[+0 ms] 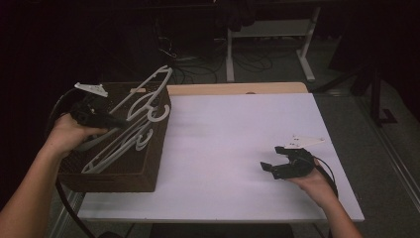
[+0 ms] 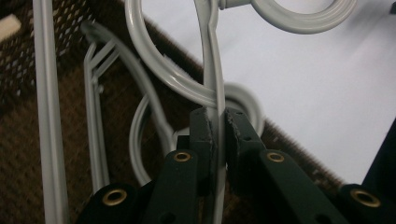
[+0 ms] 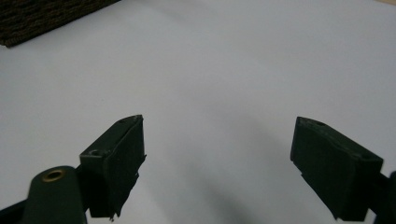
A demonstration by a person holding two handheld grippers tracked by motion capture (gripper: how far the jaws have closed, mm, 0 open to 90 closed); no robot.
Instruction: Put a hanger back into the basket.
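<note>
Two grippers were out on the table, and only one of them had anything in it. The left gripper (image 2: pixel 218 135) sat over the brown basket (image 1: pixel 148 171) at the table's left edge, its black jaws pinched tight on the thin grey stem of a white hanger (image 2: pixel 210 56). In the left gripper view that stem ran straight up from between the pads, and the hanger's round hook curled across the top of the picture, out over the white tabletop (image 1: pixel 237 148). From the high view the left gripper (image 1: pixel 101 119) hung above the basket's middle, the hand gripping it from the near left side.

The basket was a dark woven box, and it held a heap of white hangers (image 1: pixel 124 144). They lay slanted from the near left corner up toward the far right one. One hanger's shoulder poked up above the far rim, and a couple of hooks curled against the right wall. How many hangers were in there, I couldn't say; they overlapped too much.

Over on the right, well apart from the basket, the right gripper (image 1: pixel 272 158) rested low above the bare tabletop, the hand behind it near the table's right edge. Its jaws stood wide apart with nothing between them, just plain white surface in the right gripper view (image 3: pixel 219 154), and a corner of the basket showing at top left.
</note>
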